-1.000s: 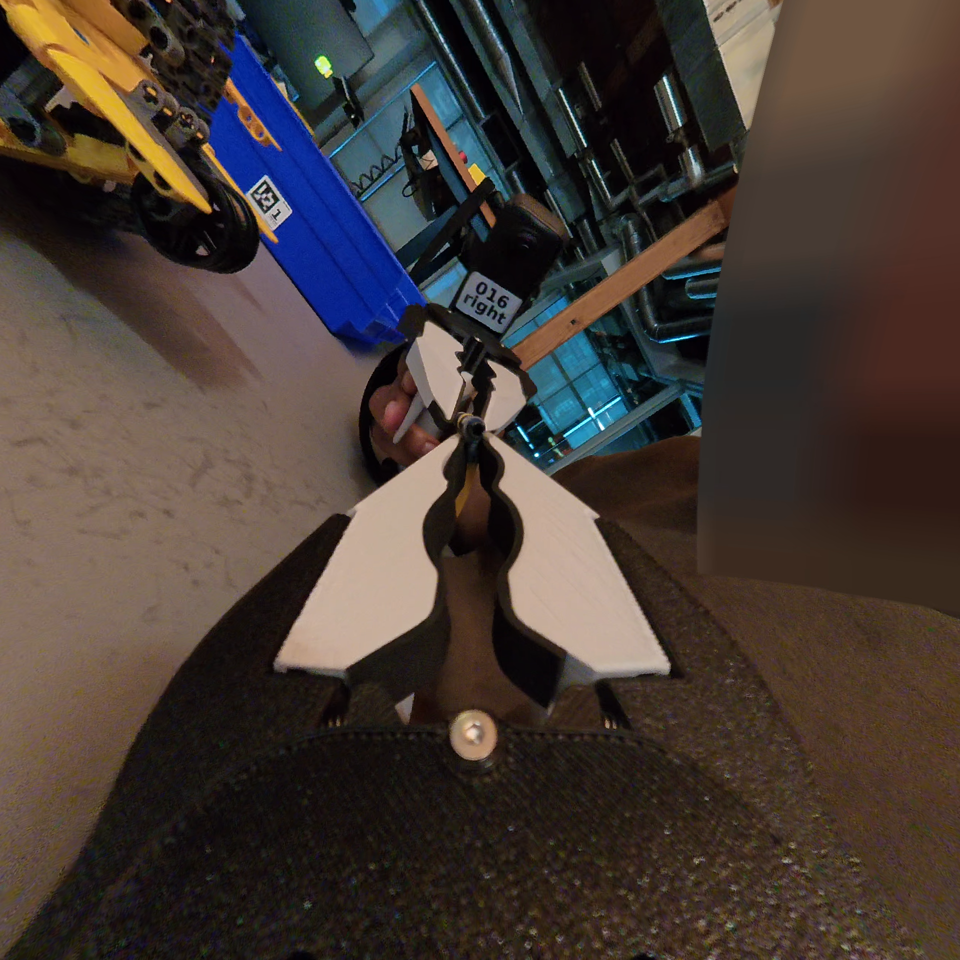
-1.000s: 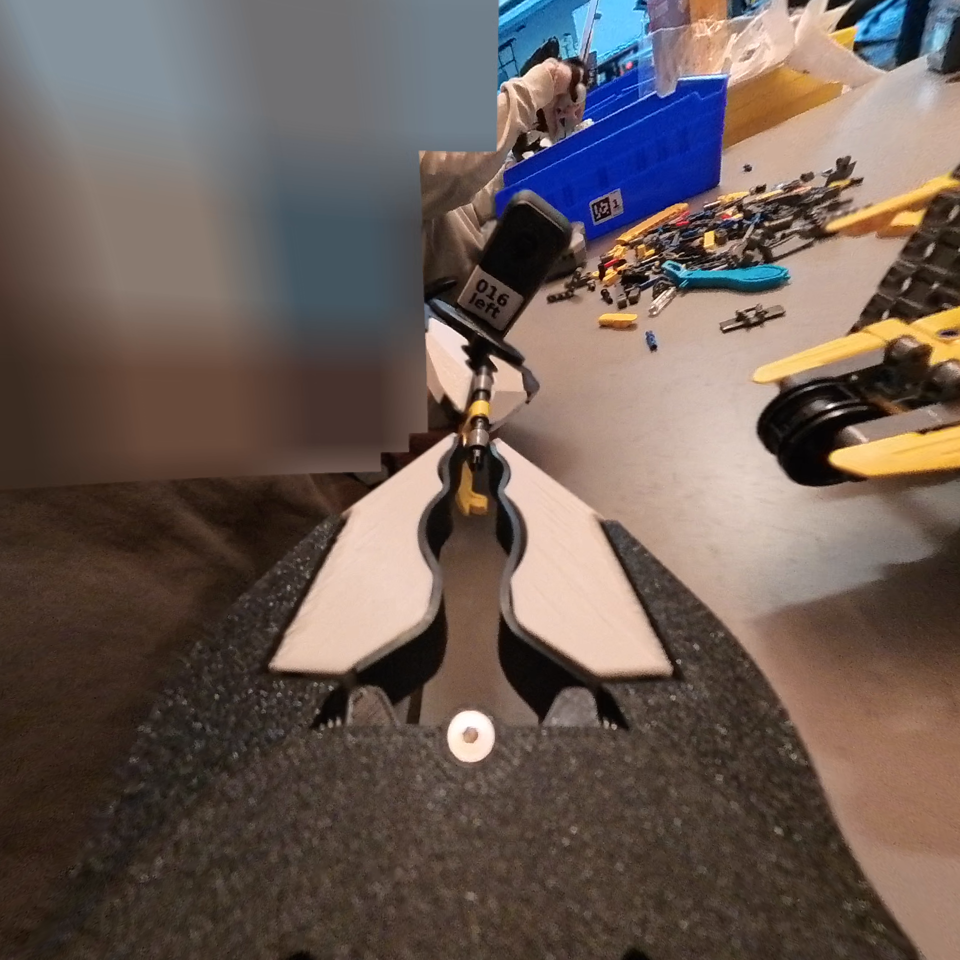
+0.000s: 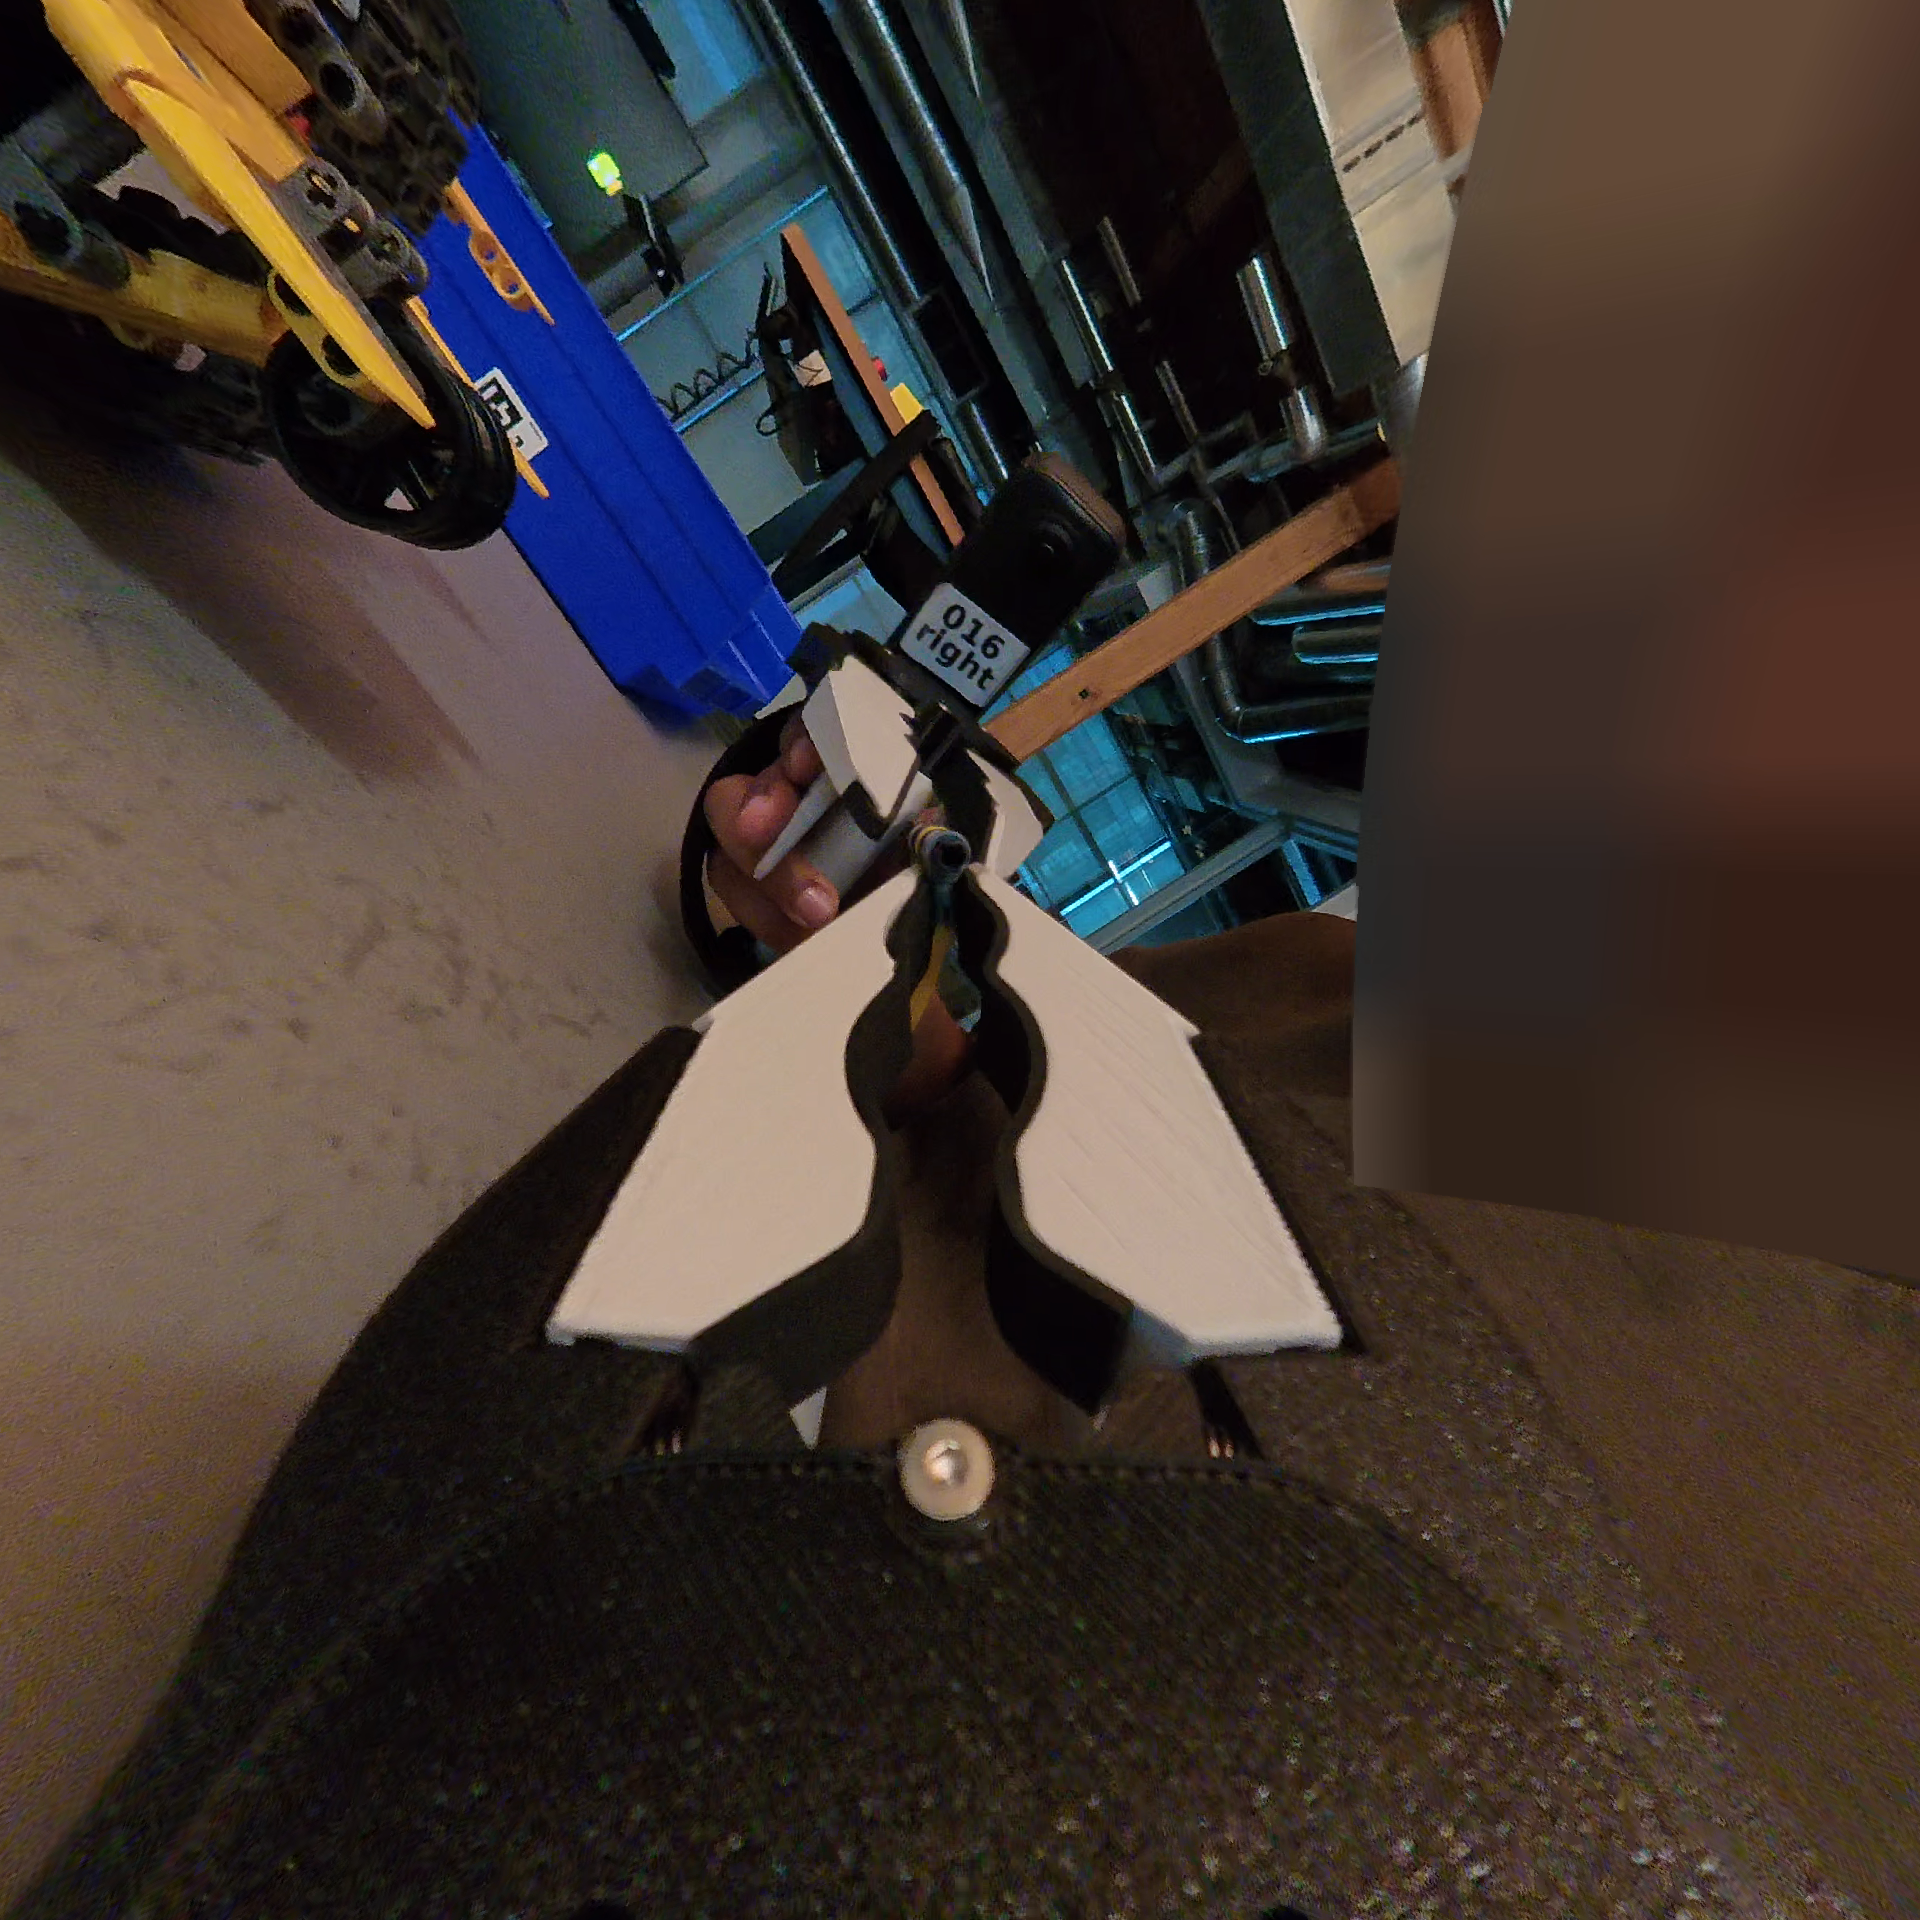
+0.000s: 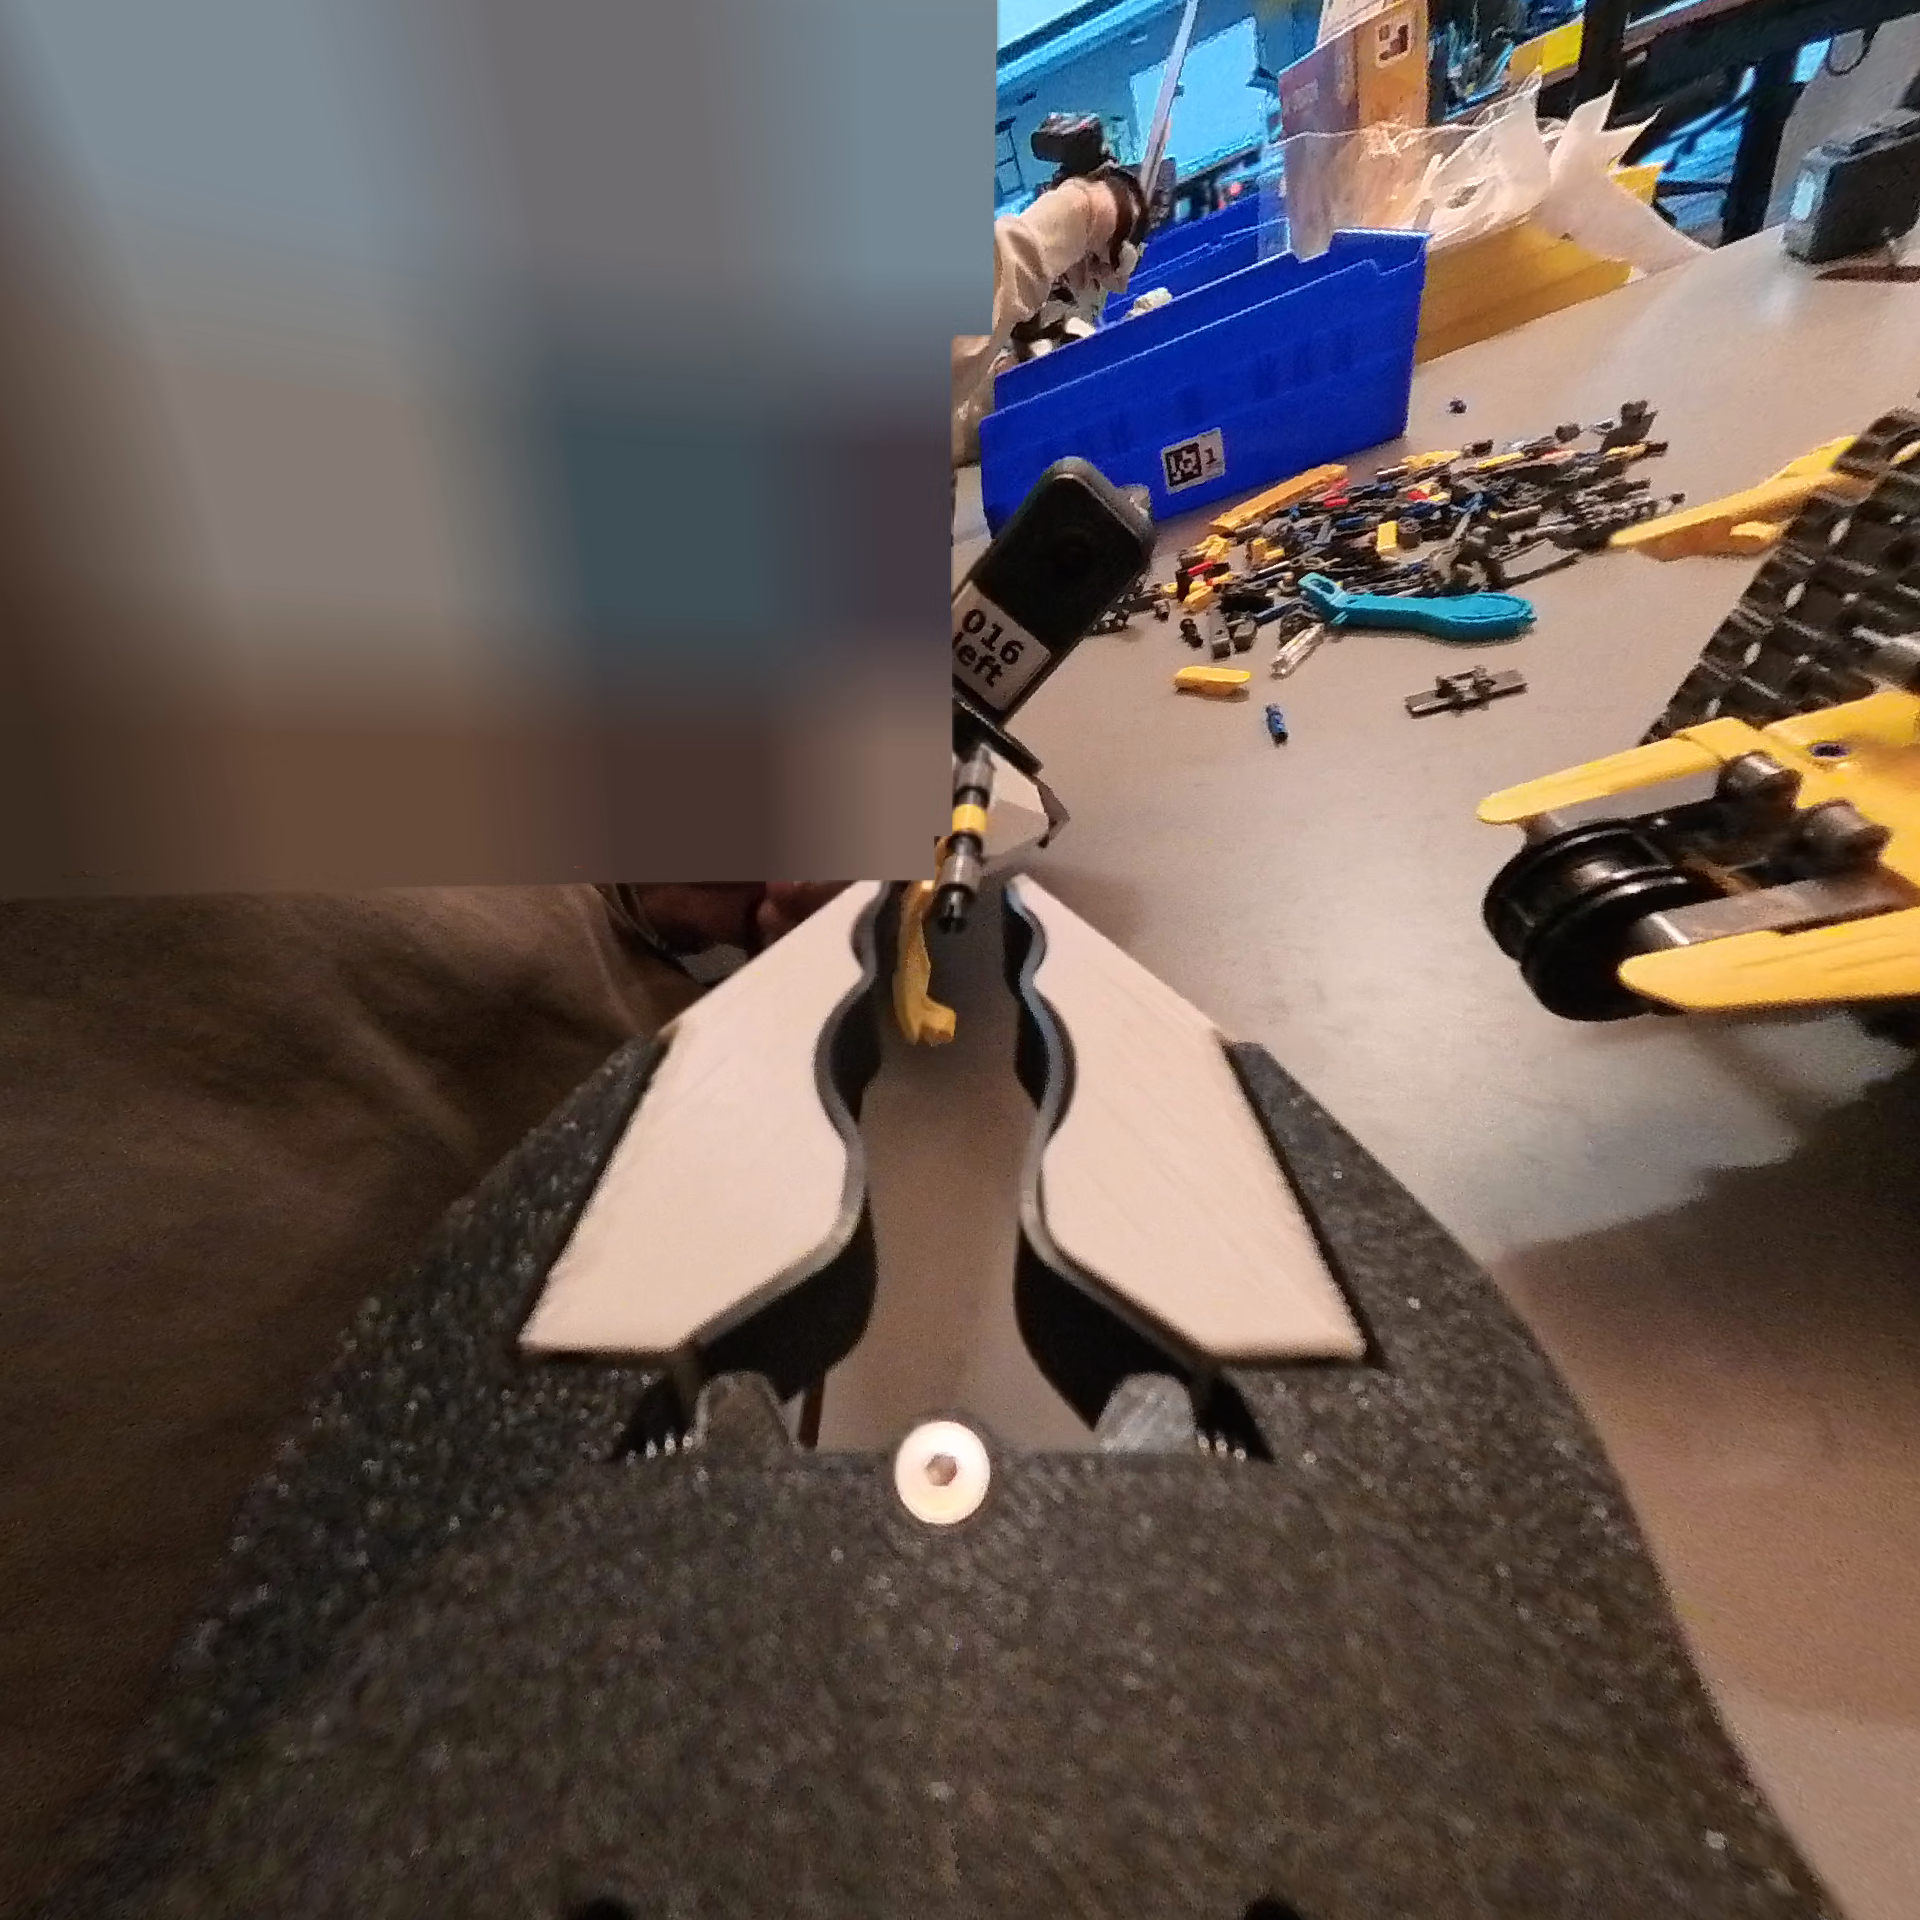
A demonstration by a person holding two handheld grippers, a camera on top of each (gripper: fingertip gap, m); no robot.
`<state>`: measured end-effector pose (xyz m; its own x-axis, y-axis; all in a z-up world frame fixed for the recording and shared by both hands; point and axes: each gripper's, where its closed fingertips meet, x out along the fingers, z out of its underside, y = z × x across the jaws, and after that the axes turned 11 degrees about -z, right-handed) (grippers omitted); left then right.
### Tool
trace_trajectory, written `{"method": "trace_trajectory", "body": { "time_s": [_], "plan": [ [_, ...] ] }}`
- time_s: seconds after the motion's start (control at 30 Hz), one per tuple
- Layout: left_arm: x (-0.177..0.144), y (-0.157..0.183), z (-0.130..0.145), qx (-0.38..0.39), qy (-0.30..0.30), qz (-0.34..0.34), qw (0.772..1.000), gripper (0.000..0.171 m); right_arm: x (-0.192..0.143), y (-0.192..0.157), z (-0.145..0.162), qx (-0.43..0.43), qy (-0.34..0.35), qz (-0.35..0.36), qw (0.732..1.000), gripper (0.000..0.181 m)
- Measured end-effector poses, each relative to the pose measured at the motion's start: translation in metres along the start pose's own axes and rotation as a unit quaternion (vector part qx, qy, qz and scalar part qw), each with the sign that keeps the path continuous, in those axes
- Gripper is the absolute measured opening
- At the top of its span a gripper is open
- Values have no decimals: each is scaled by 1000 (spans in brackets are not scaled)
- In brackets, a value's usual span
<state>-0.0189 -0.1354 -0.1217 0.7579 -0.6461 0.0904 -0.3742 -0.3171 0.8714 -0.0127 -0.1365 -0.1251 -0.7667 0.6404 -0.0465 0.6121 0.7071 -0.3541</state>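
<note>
Above a grey bench (image 4: 1299,935), tip to tip: left tongs (image 3: 940,894) clenched on a slim dark axle (image 3: 940,850) with a yellow band, its free end poking in between the fingers of the right tongs (image 4: 956,899). Right tongs released, fingers parted, bench visible in the gap. A small yellow piece (image 4: 916,982) inside that gap, against one finger only; whether seated on the axle, impossible to tell. A hand (image 3: 764,842) around the right tool's grip, seen from the left wrist. Near the right tongs, a yellow-and-black brick-built vehicle (image 4: 1714,894) with a black wheel. Farther back, a scatter of small loose parts (image 4: 1403,551), a teal tool (image 4: 1423,618) at its edge, and a blue bin (image 4: 1195,416) behind. Brown fabric (image 4: 260,1143) to the other side.
</note>
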Motion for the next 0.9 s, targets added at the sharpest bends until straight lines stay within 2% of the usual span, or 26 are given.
{"method": "trace_trajectory", "body": {
  "time_s": [0.13, 0.3, 0.43, 0.7, 0.9],
  "plan": [
    [1, 0, 1, 1, 0, 1, 1000, 1, 2, 1, 2, -6, -6, 0, 1000, 8],
    [0, 3, 2, 12, -2, 4, 1000, 1, 2, -2, 1, -15, -7, 0, 1000, 7],
    [-3, -4, -2, 37, 3, -29, 999, 30, -2, -1, 0, -11, 0, 4, 1000, 6],
    [-8, -3, -2, 138, -6, -70, 988, 17, -6, -1, 5, 30, 2, -12, 999, 6],
    [-4, -4, 0, 133, -11, -67, 989, 4, -3, -3, 10, 43, -11, -21, 999, 6]
  ]
}}
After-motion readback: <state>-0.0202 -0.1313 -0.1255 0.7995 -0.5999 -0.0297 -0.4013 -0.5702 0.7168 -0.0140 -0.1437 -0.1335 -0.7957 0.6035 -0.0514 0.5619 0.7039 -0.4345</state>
